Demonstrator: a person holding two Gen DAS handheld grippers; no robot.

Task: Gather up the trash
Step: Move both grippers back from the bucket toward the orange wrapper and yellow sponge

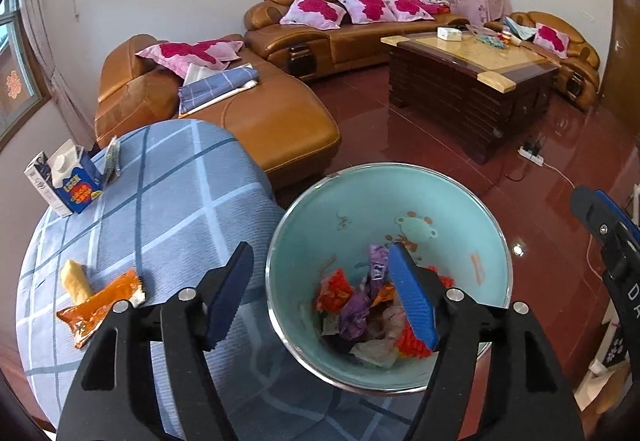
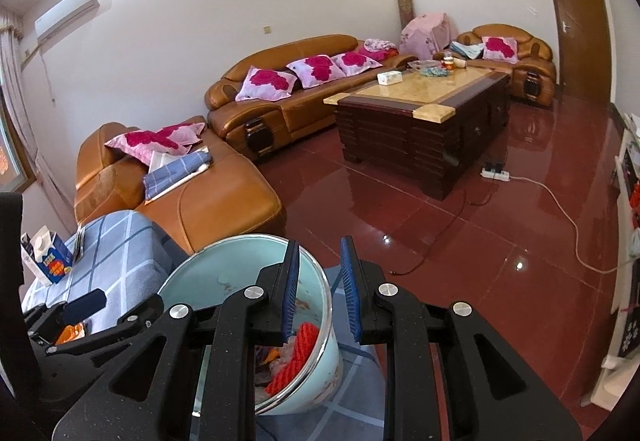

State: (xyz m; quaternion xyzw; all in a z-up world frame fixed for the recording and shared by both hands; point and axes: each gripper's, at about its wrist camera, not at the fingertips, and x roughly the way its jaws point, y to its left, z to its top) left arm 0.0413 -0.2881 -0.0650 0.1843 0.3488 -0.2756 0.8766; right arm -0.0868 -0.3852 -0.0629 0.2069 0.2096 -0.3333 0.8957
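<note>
The right hand-held gripper [image 2: 318, 291] hides the bin's [image 2: 192, 265] wall at five o'clock; the carton's [image 1: 74, 181] print is illegible.

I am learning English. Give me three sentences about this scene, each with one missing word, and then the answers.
1. The wrapper lying on the tablecloth is ___ in colour.
2. The left gripper hovers over the bin with its jaws ___.
3. The milk carton stands ___ on the tablecloth.

Answers: orange; open; upright
</note>
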